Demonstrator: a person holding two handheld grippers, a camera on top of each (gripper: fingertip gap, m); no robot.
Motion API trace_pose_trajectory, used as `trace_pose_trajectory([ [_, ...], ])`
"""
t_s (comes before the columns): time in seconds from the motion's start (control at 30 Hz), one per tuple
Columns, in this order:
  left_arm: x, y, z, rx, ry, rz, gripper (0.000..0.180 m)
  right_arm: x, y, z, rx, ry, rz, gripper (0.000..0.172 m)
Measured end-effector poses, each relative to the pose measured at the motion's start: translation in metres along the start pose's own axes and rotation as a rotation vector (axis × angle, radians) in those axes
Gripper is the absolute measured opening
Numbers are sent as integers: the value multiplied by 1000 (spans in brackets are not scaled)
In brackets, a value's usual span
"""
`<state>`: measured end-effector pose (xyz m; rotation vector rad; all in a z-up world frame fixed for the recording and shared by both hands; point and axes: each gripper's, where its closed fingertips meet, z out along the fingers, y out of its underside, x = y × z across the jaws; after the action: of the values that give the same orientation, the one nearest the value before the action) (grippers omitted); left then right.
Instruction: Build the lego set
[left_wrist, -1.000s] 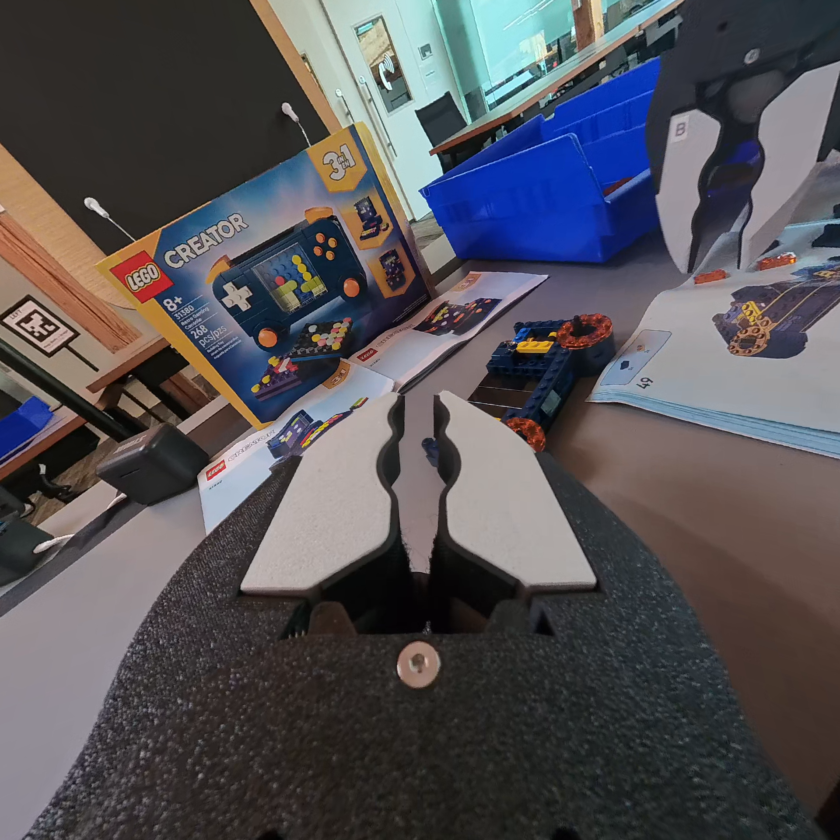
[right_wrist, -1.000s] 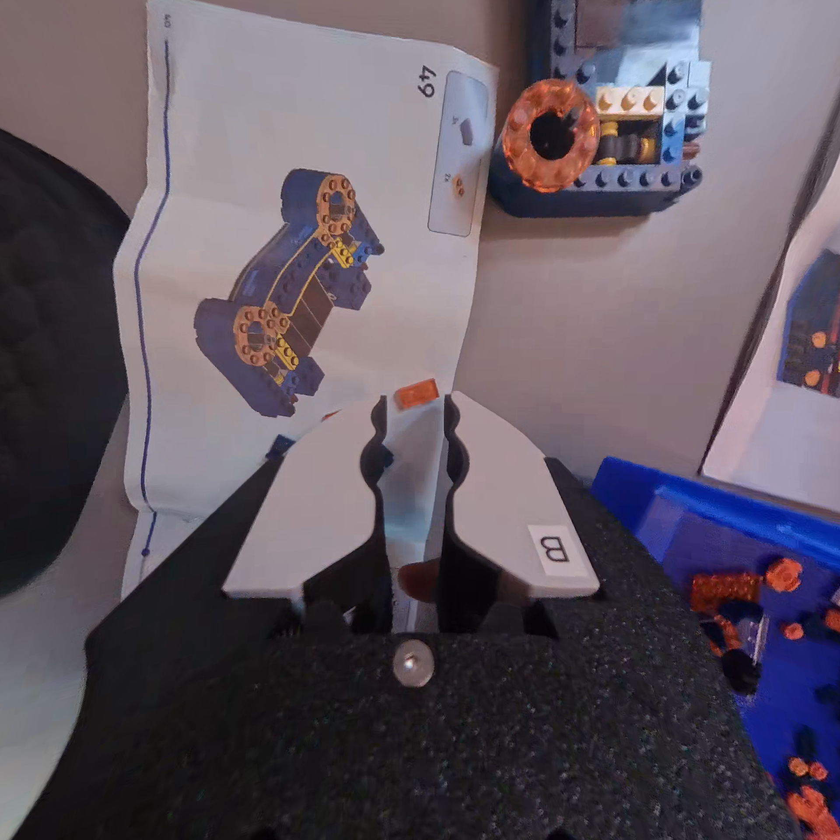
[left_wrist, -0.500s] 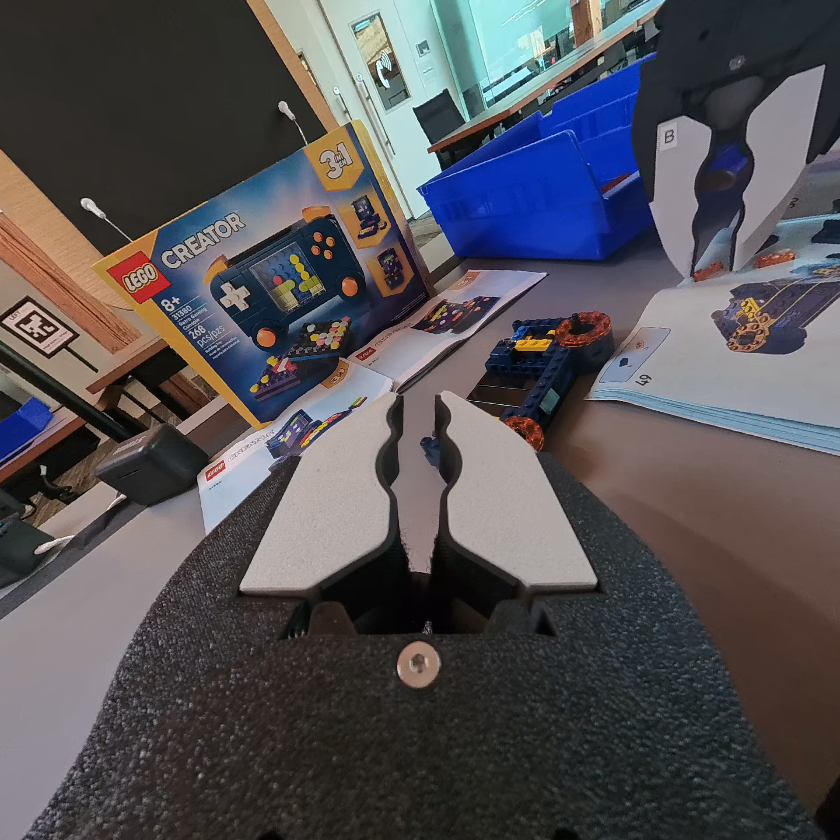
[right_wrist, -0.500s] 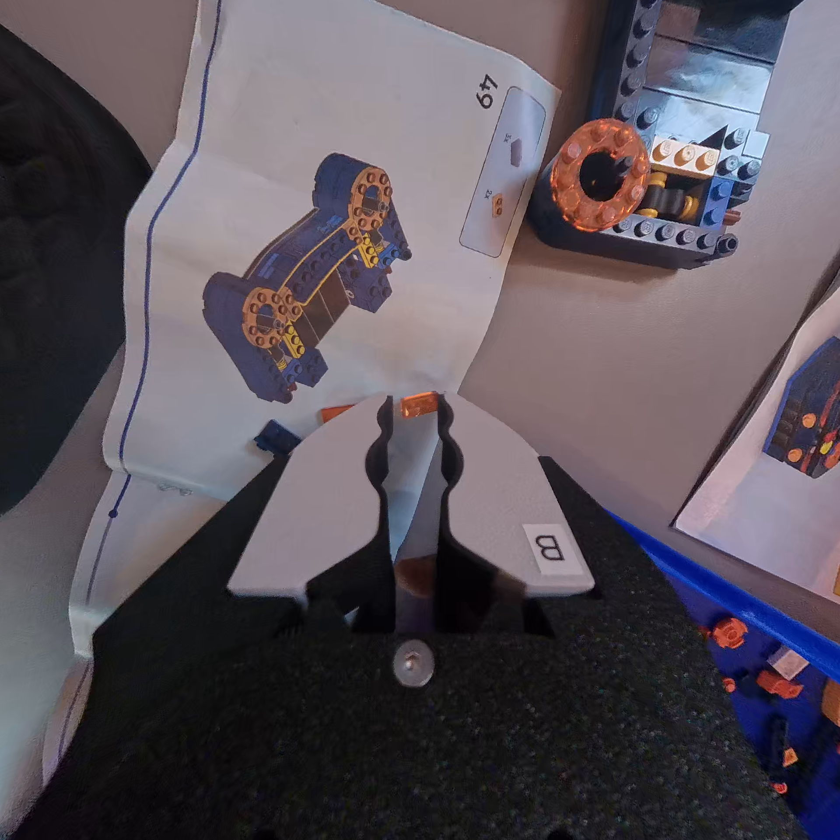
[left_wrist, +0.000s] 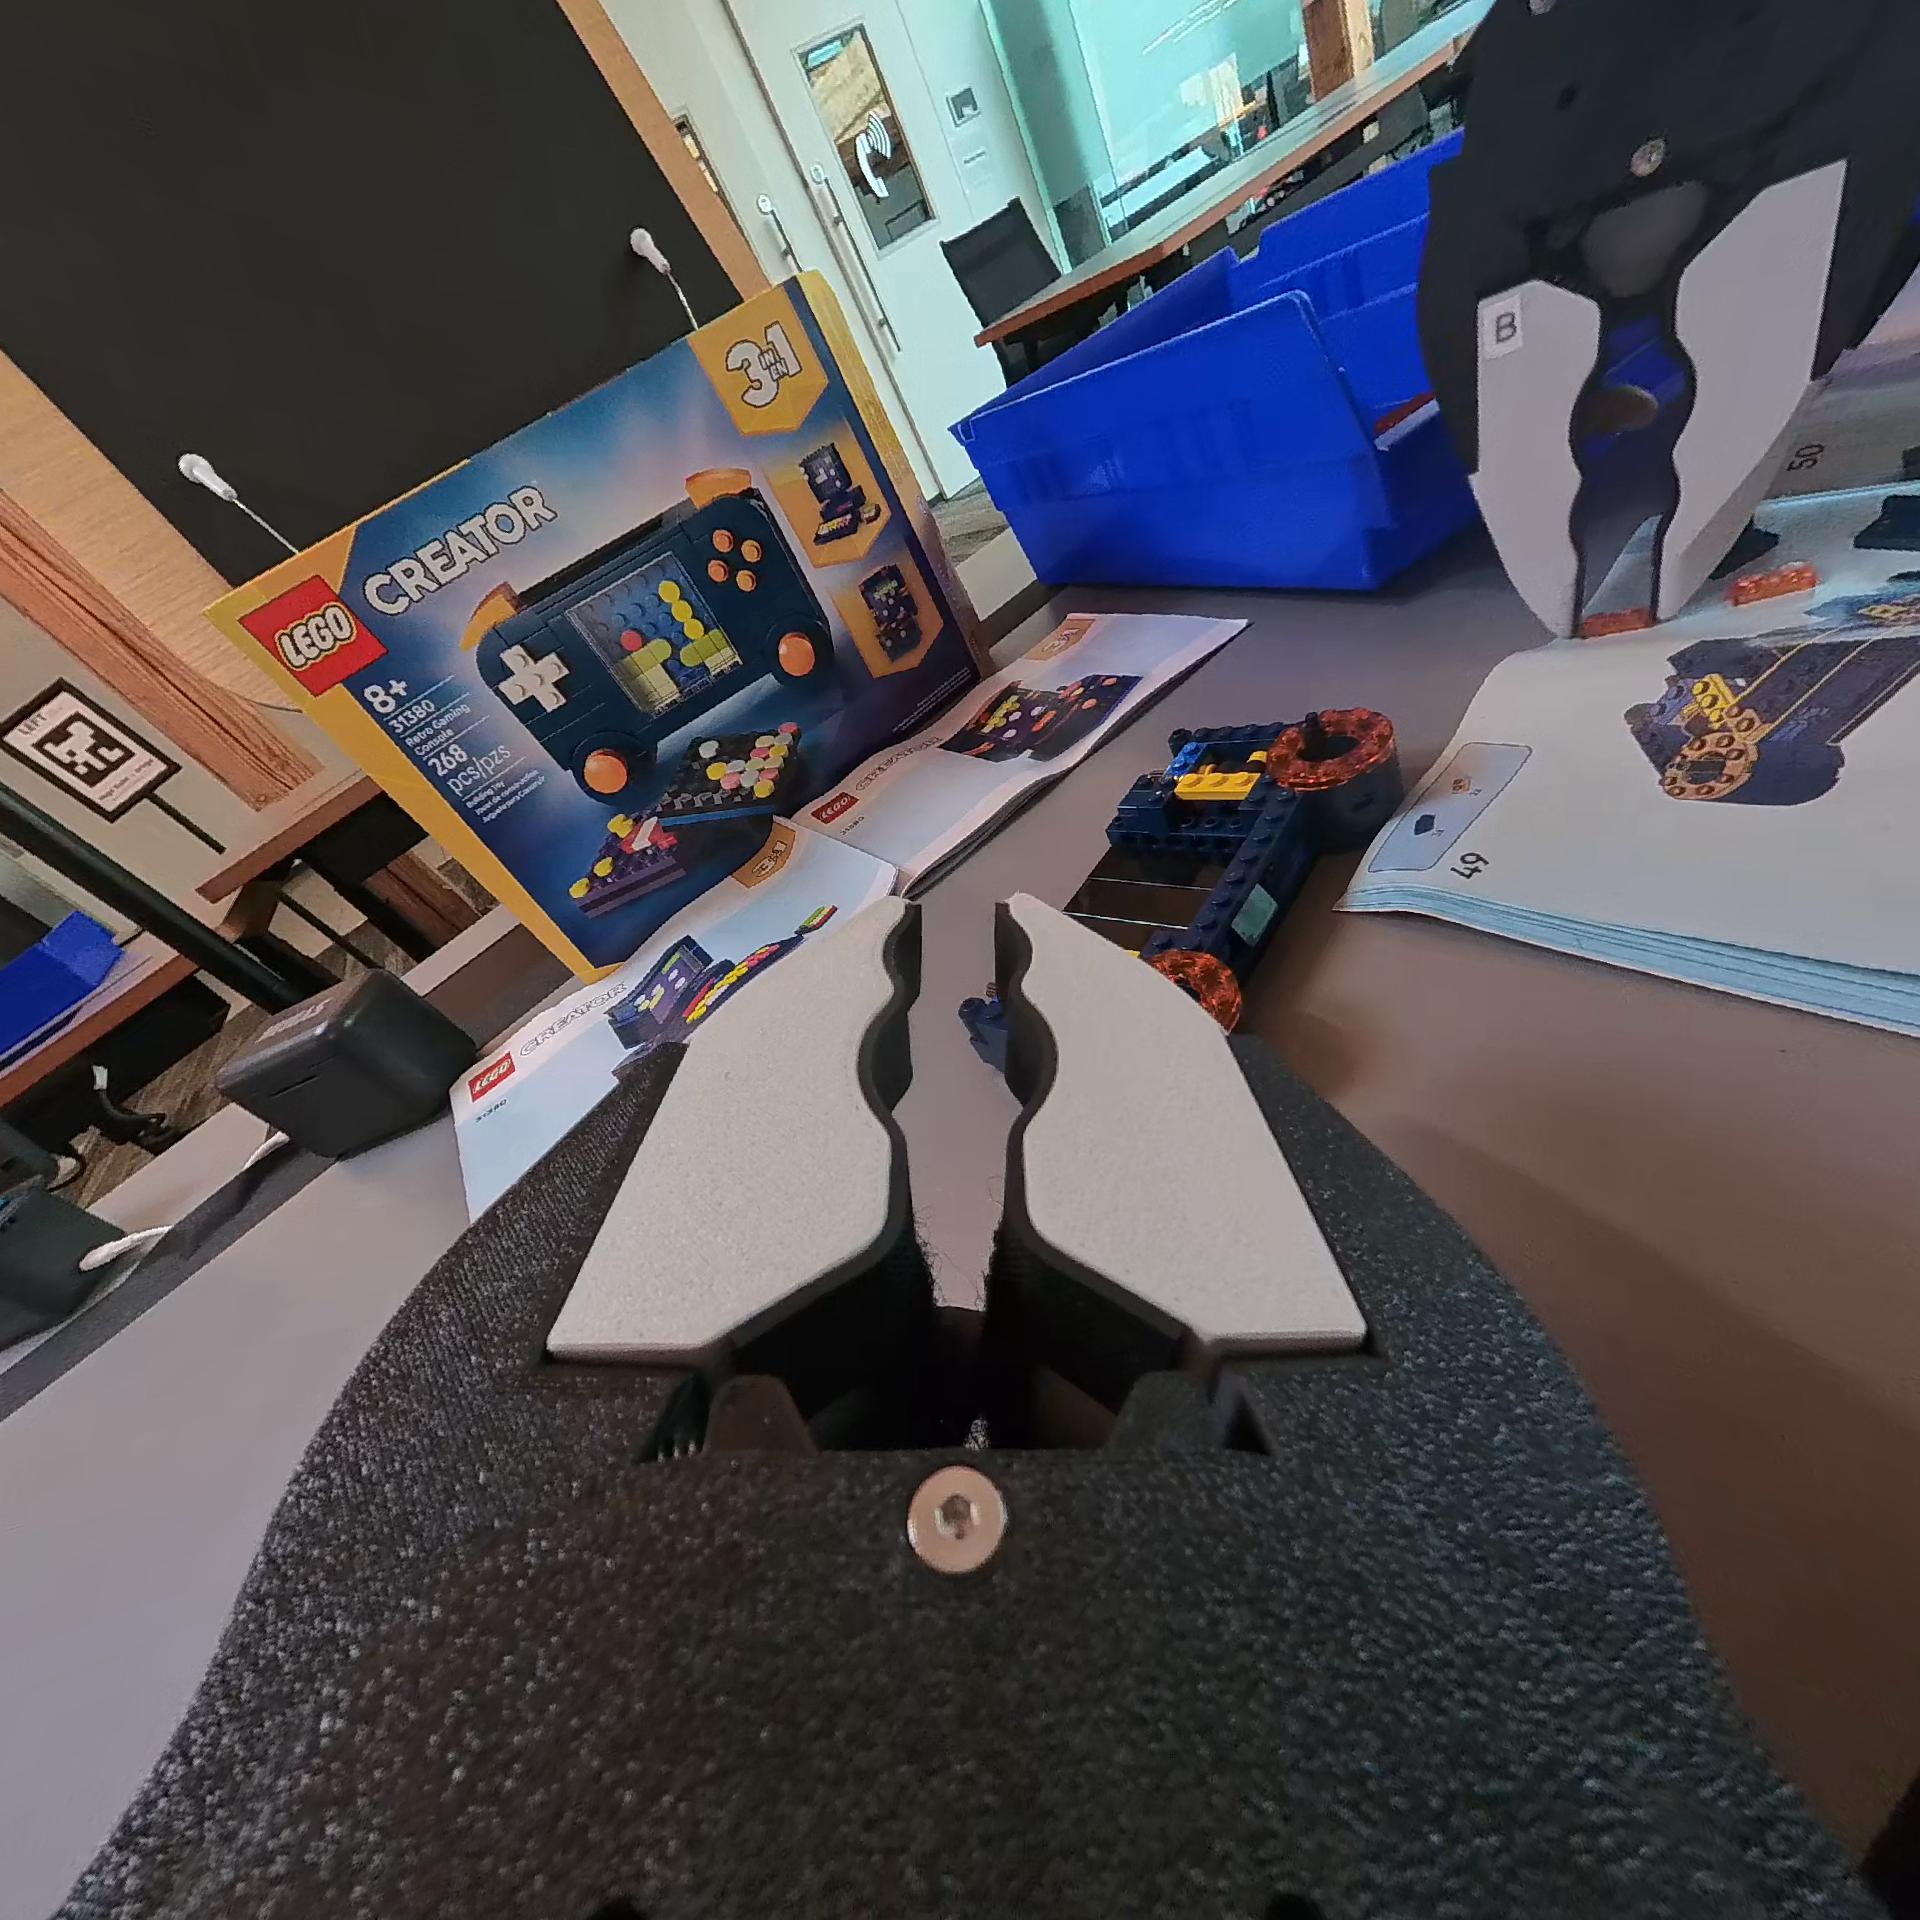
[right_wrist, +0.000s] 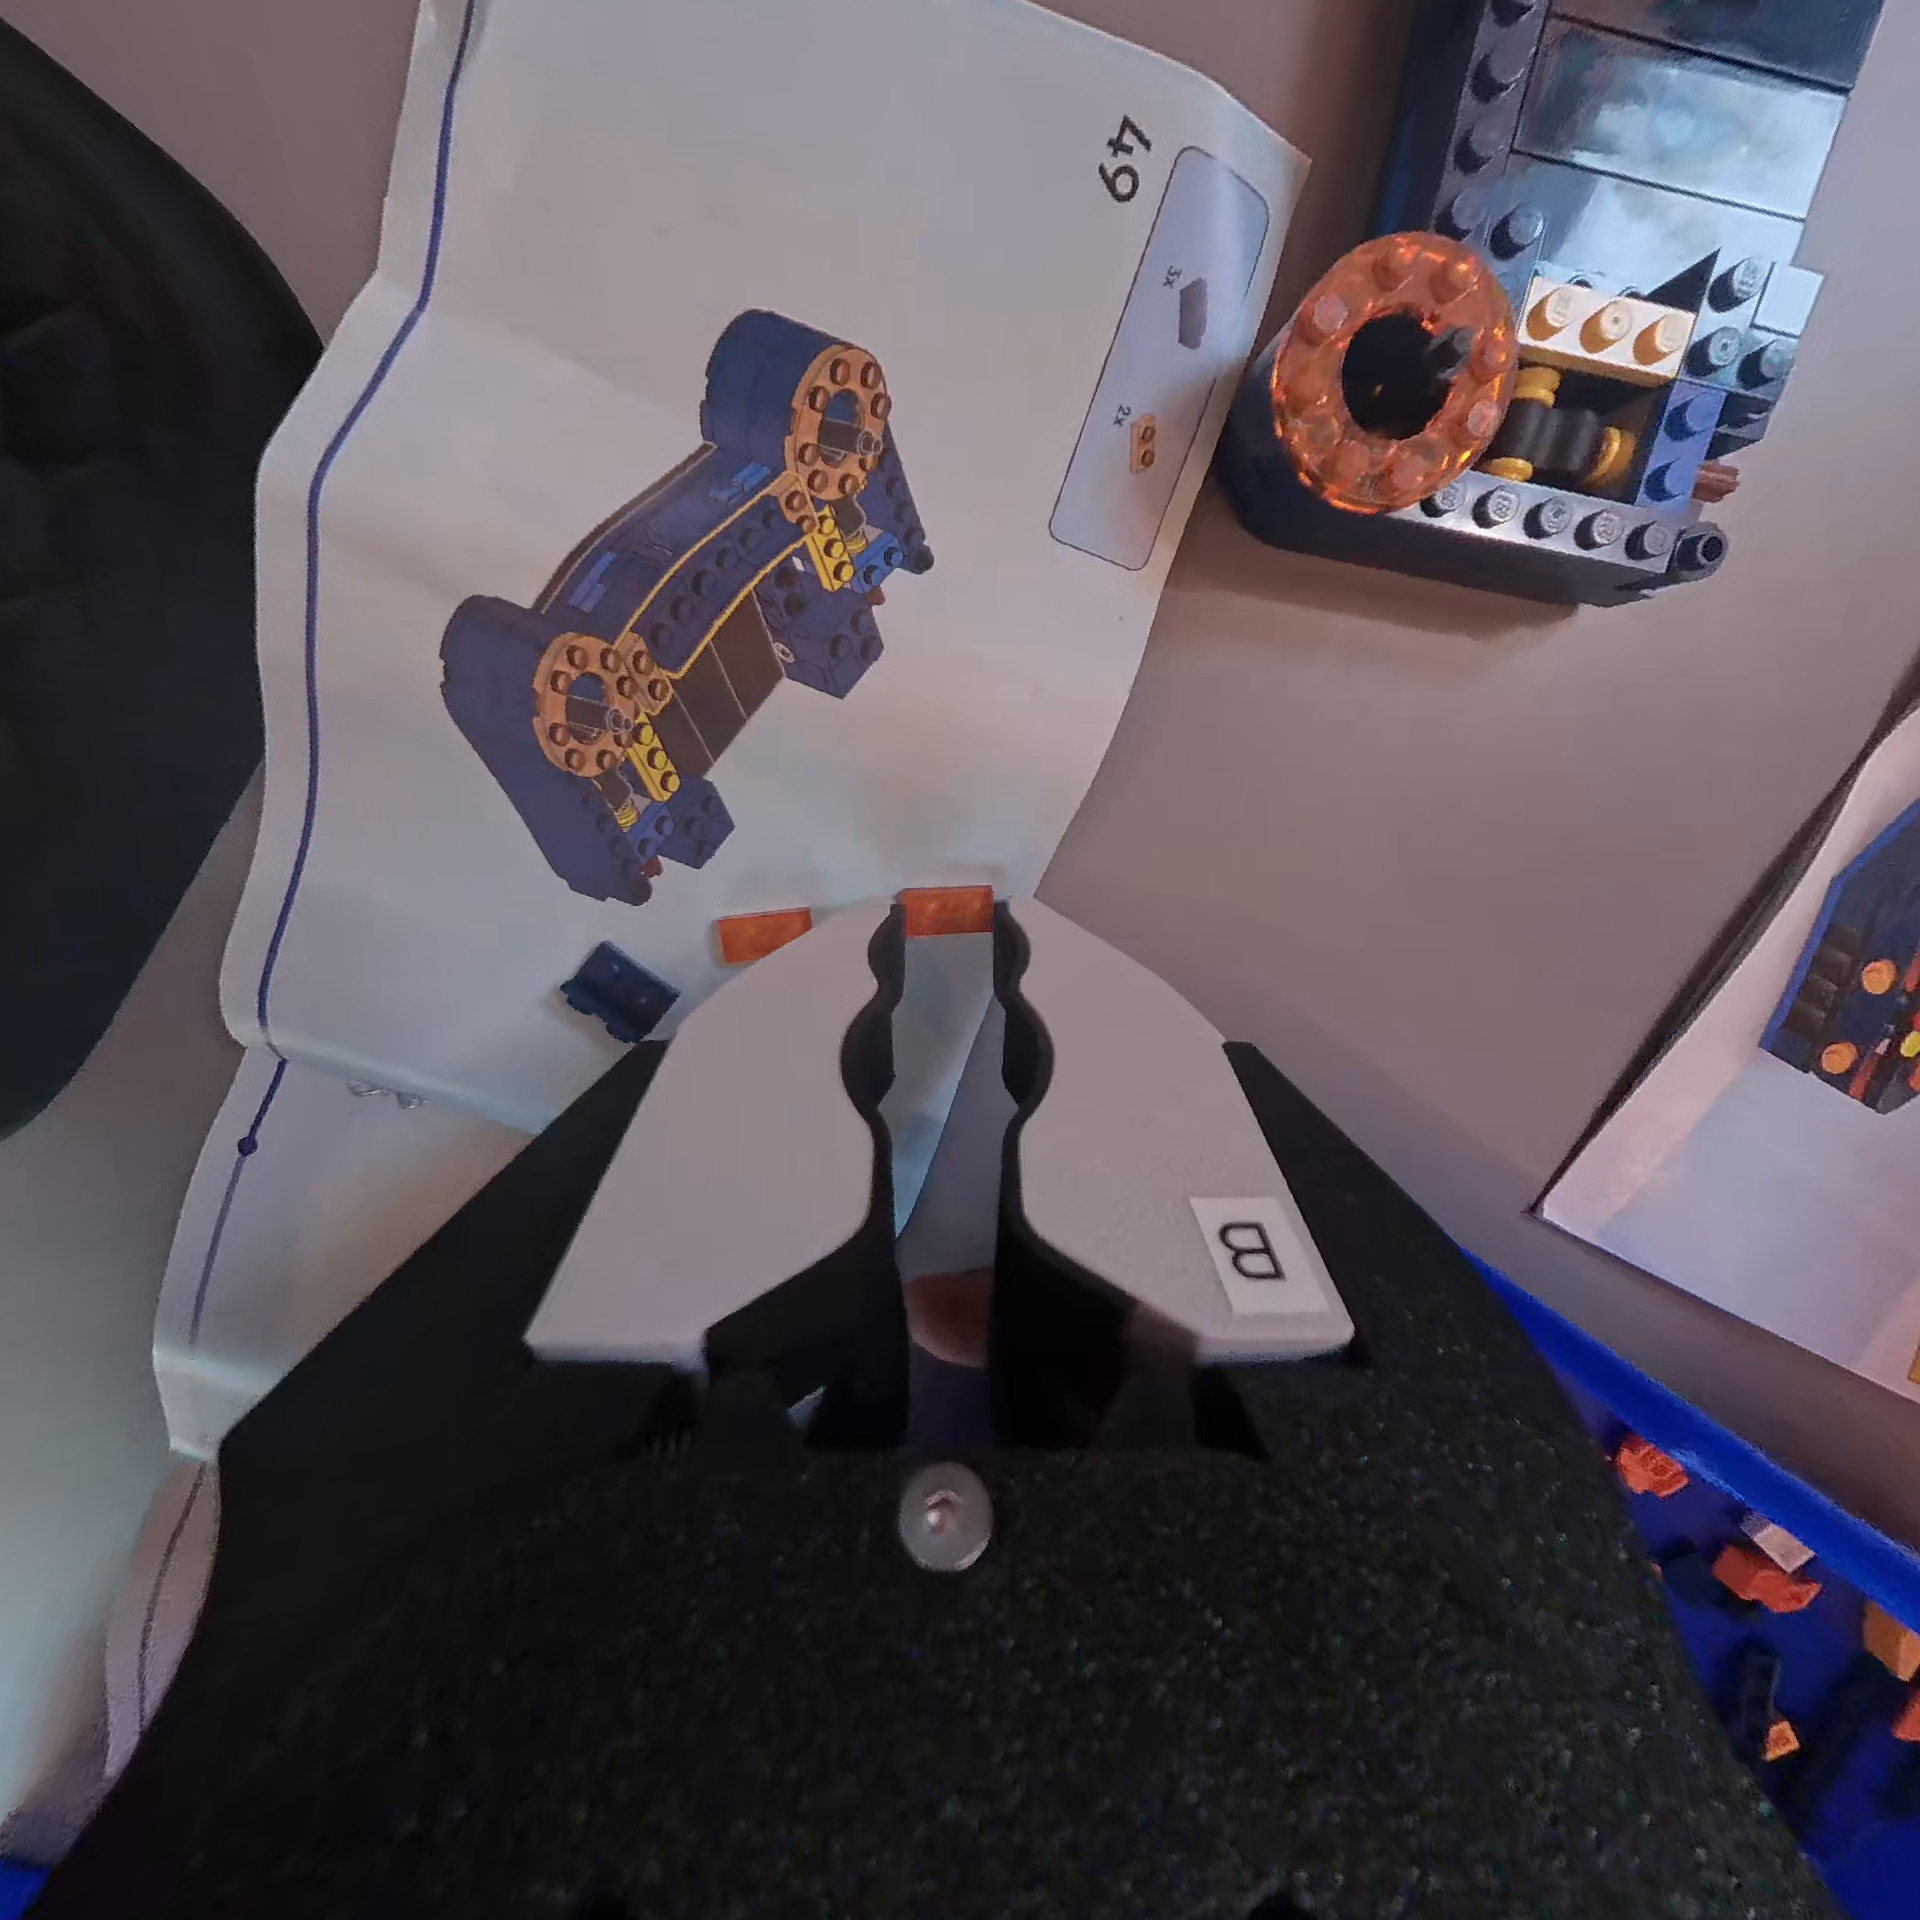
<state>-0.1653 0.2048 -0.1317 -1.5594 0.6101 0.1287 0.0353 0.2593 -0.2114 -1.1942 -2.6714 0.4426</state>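
Observation:
My right gripper (right_wrist: 945, 914) points down at the open instruction booklet (right_wrist: 727, 260). Its fingertips are closed on the two ends of a small orange plate (right_wrist: 945, 912) that lies on the page. The left wrist view shows the same thing: the right gripper (left_wrist: 1616, 613) has its tips on the page with the orange plate (left_wrist: 1616, 623) between them. My left gripper (left_wrist: 956, 914) is low over the grey table (left_wrist: 1558, 1195). Its jaws stand narrow on a small dark blue piece (left_wrist: 982, 1023), which sits against the right finger. The dark blue brick model (left_wrist: 1262, 810) with orange rings lies just beyond.
A second orange plate (right_wrist: 764, 930) and a small dark blue piece (right_wrist: 620, 987) lie on the page beside my right fingers. The model (right_wrist: 1538, 343) is past the page's corner. A blue bin (left_wrist: 1195, 468) of loose pieces, the set's box (left_wrist: 582, 644) and more booklets (left_wrist: 1039, 707) stand behind. Tip to tip, the grippers are about 25 cm apart.
My right gripper has come down closer to the page. Its jaws have narrowed onto the orange plate. My left gripper and the piece at its fingers have not moved.

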Motion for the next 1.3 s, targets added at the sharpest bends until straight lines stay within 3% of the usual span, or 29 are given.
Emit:
trace_pose_trajectory([
  [0.23,0,0,0,-1,0,1,13,4,-18,-12,66,22,35,16],
  [0.47,0,0,0,-4,-4,-8,13,35,-108,-28,268,75,125,16],
  [0.57,-8,1,-2,-11,-40,-33,13,52,-130,-14,244,76,142,15],
  [0.83,-33,4,-10,-29,-157,-115,13,77,-144,19,76,69,116,15],
  [1.3,-40,1,-14,-23,-183,-146,13,82,-145,33,-49,33,111,15],
])
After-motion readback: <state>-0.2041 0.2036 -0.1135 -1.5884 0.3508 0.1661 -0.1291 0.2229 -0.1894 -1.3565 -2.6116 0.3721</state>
